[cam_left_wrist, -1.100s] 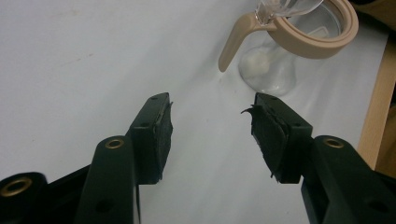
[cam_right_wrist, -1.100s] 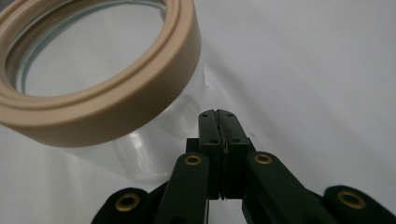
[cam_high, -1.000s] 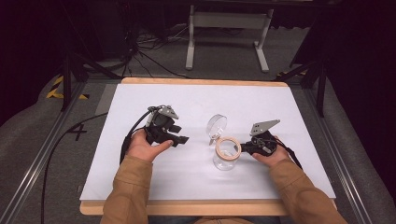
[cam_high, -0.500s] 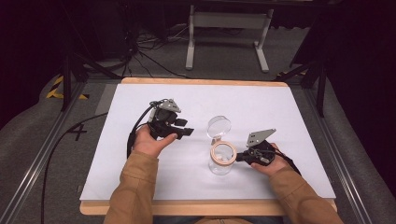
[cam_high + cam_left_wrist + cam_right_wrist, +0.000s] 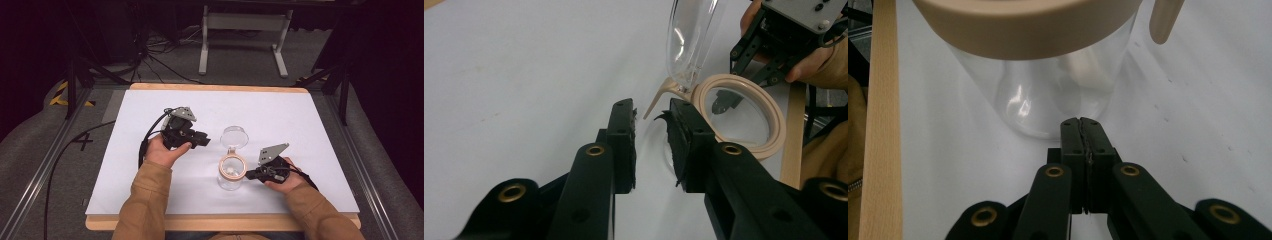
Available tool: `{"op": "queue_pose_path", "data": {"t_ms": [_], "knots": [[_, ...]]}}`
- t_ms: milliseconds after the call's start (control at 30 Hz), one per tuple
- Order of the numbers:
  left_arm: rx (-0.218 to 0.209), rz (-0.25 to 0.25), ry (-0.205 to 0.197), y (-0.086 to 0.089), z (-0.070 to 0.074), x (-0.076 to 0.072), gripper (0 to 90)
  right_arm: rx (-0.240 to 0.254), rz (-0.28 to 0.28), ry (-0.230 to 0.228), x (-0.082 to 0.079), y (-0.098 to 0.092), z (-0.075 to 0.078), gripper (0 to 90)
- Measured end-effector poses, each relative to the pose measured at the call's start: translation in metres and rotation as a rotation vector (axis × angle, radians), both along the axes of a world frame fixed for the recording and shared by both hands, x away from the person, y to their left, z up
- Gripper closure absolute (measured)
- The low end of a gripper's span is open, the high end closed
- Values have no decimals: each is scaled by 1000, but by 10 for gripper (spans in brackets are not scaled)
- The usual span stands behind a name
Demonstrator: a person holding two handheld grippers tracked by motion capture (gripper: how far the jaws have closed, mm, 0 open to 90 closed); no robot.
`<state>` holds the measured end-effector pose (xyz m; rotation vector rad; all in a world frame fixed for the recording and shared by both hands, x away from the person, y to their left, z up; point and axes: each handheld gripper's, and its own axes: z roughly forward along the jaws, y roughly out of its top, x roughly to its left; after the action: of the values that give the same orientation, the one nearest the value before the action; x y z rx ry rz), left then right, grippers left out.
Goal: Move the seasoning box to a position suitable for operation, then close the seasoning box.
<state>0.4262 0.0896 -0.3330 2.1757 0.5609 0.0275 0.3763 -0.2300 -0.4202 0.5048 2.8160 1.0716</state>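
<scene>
A clear glass jar (image 5: 230, 181) with a beige rim (image 5: 231, 166) stands on the white table, its clear hinged lid (image 5: 234, 136) flipped up behind it. My left gripper (image 5: 207, 139) points right at the lid's hinge. Its jaws have just been closing and stand a narrow gap apart (image 5: 651, 112) with nothing between them, the beige hinge tab (image 5: 658, 98) just ahead of the tips. My right gripper (image 5: 248, 175) lies low at the jar's right side. It is shut and holds nothing, its tips (image 5: 1081, 121) right at the glass wall under the rim (image 5: 1023, 25).
The white sheet (image 5: 150, 195) covers a wooden table whose front edge (image 5: 225, 221) runs close behind both forearms. Black cables (image 5: 145, 145) trail from the left gripper. Dark stands and a grey frame (image 5: 240, 22) are on the floor beyond the table.
The left gripper's jaws have narrowed from wide apart to a small gap. The right gripper has slid left and toward the front edge, closer to the jar's side.
</scene>
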Motion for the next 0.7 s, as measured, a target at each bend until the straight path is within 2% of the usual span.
{"op": "queue_pose_path", "data": {"t_ms": [133,233,267,433,467,500,567,667,700], "knots": [[5,-11,0,-1,0,1,774,-8,17,-5,-1,0,1,895],[9,-15,-12,-1,1,0,891,7,15,-9,0,-4,9,896],[6,-15,-9,0,1,1,897,17,12,-9,0,-6,12,896],[-37,10,1,-4,-1,4,899,64,-59,-27,0,-17,30,896],[-37,10,1,-4,-1,4,899,69,-72,-26,0,-18,31,897],[-56,27,0,-7,-3,4,899,69,-72,-26,0,-18,31,897],[-67,42,-6,-13,-6,6,899,82,-116,-26,0,-19,37,897],[-102,86,-5,-17,-10,7,899,127,-126,-24,-3,-16,44,897],[-139,98,3,-18,-14,9,899,141,-120,-24,-4,-15,46,897]]}}
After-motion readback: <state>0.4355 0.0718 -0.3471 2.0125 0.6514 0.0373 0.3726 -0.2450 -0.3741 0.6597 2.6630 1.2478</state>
